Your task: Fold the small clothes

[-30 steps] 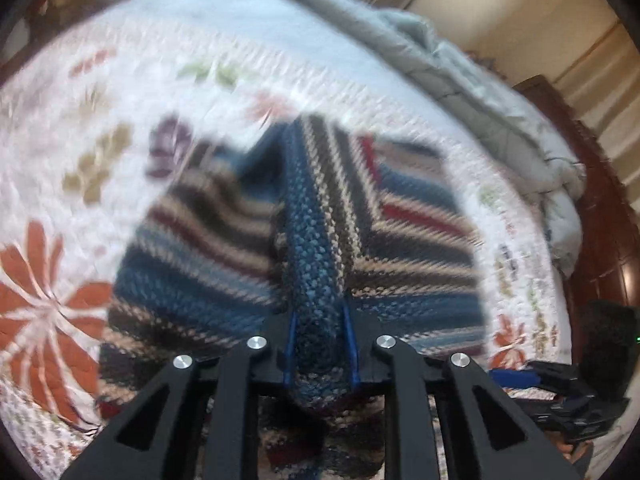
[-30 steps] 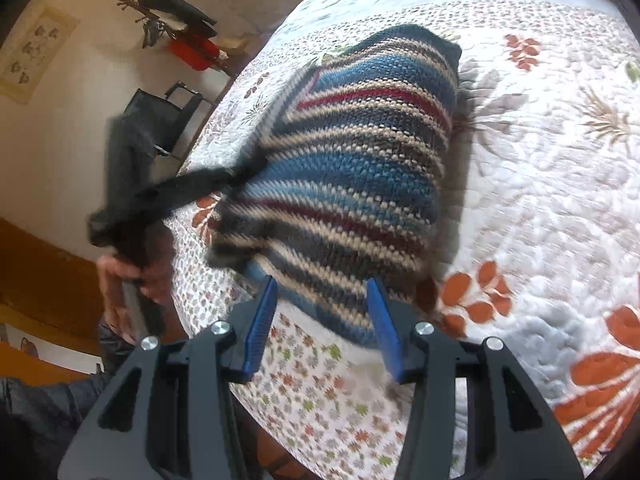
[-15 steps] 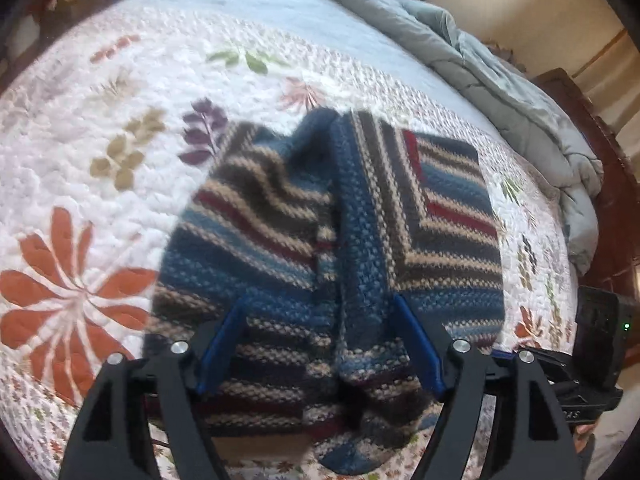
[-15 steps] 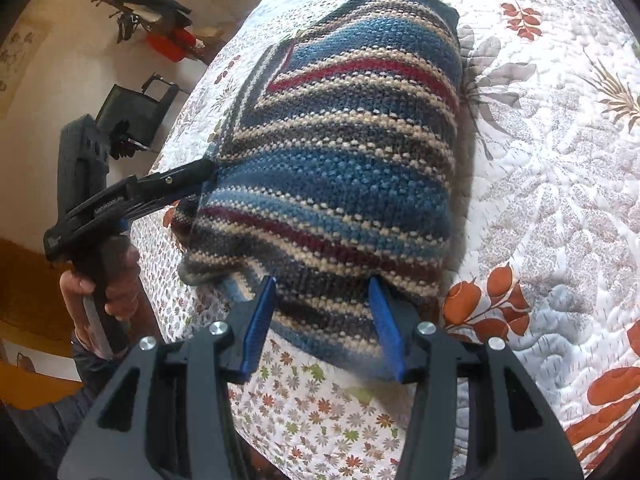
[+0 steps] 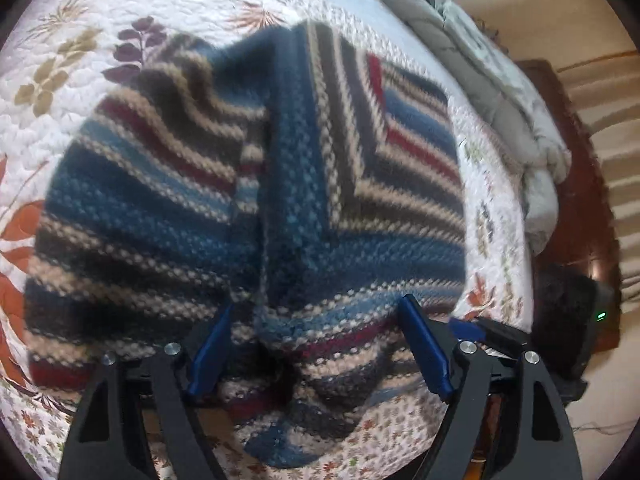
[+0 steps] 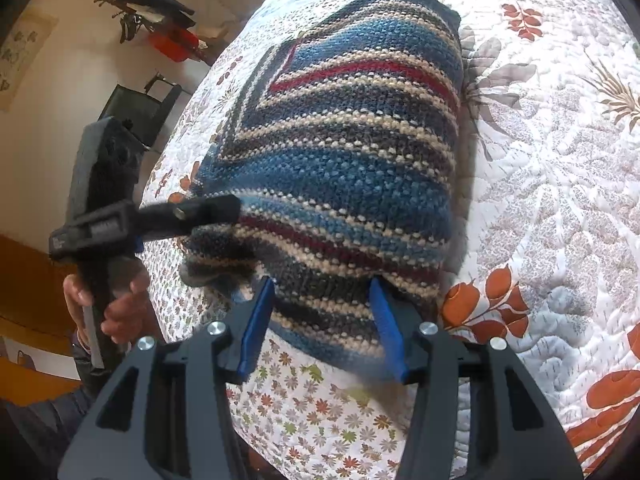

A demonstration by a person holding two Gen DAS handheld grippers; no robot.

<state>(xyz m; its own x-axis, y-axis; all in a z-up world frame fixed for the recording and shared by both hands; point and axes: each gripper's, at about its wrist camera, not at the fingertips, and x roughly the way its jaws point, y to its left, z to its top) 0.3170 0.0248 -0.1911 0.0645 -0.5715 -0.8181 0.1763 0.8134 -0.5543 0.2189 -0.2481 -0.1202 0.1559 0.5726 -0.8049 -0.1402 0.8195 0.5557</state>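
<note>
A striped knit sweater [image 5: 248,208] in blue, beige, grey and dark red lies folded on the flowered quilt [image 5: 80,40]. A raised fold runs down its middle. My left gripper [image 5: 316,336] is open, its blue pads either side of the sweater's near hem. In the right wrist view the sweater [image 6: 352,168] fills the centre, and my right gripper [image 6: 324,308] is open with its pads straddling the near edge. The left gripper [image 6: 216,208] shows there at the sweater's left edge, held by a hand [image 6: 116,308].
A grey duvet [image 5: 480,64] is bunched at the far right of the bed beside a dark wooden frame [image 5: 572,160]. The quilt's edge [image 6: 320,420] drops off right below the grippers. A black chair [image 6: 140,112] and a red item [image 6: 172,44] stand by the wall.
My left gripper has let go of the sweater's middle fold and opened wide. The sweater has settled onto the quilt. My right gripper has moved closer to the sweater's near edge and stayed open.
</note>
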